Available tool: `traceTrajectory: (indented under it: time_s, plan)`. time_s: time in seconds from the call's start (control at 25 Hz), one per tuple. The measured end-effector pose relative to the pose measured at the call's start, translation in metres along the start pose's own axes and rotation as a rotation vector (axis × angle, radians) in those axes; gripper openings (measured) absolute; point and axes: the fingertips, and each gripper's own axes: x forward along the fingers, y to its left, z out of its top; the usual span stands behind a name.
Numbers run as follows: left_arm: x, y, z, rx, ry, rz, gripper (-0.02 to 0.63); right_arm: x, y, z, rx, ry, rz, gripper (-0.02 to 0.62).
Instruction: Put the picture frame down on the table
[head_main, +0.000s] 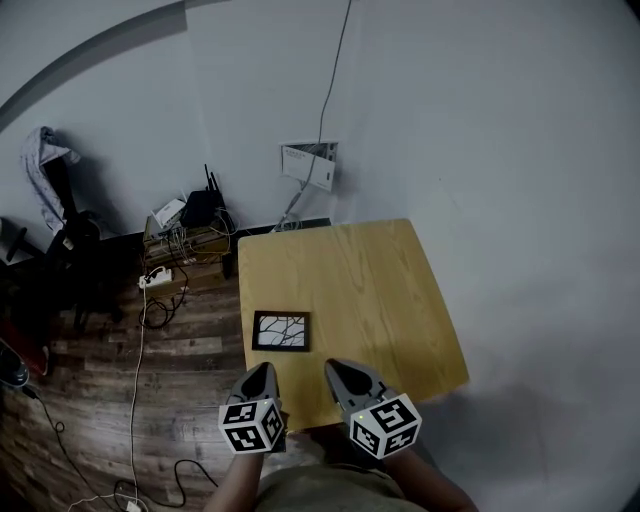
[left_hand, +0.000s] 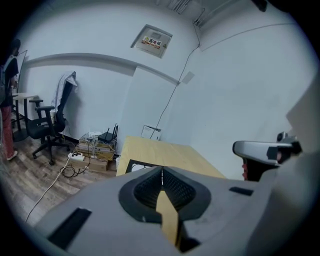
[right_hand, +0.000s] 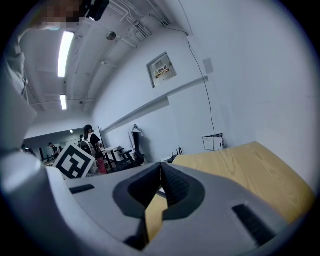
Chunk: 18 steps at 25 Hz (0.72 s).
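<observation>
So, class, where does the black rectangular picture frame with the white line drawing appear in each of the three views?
Head view: the black rectangular picture frame lies by the light wooden table's left edge, below centre.
Left gripper view: left of centre, peeking over the closed jaws.
Right gripper view: not clearly visible; the jaws cover that spot.
Shared landmark: the table.

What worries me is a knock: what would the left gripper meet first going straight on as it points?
Probably the picture frame, lying flat on the table just ahead of the left gripper; depth is unclear, so bare tabletop might come first.
</observation>
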Motion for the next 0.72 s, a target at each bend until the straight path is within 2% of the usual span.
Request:
traceTrajectory:
  time_s: [0.72]
  plan:
    - [-0.104, -0.051, -0.044, 0.004, -0.045, -0.012, 0.003, -0.093, 0.054, -0.021, -0.025, -0.037, 0.063, 0.0]
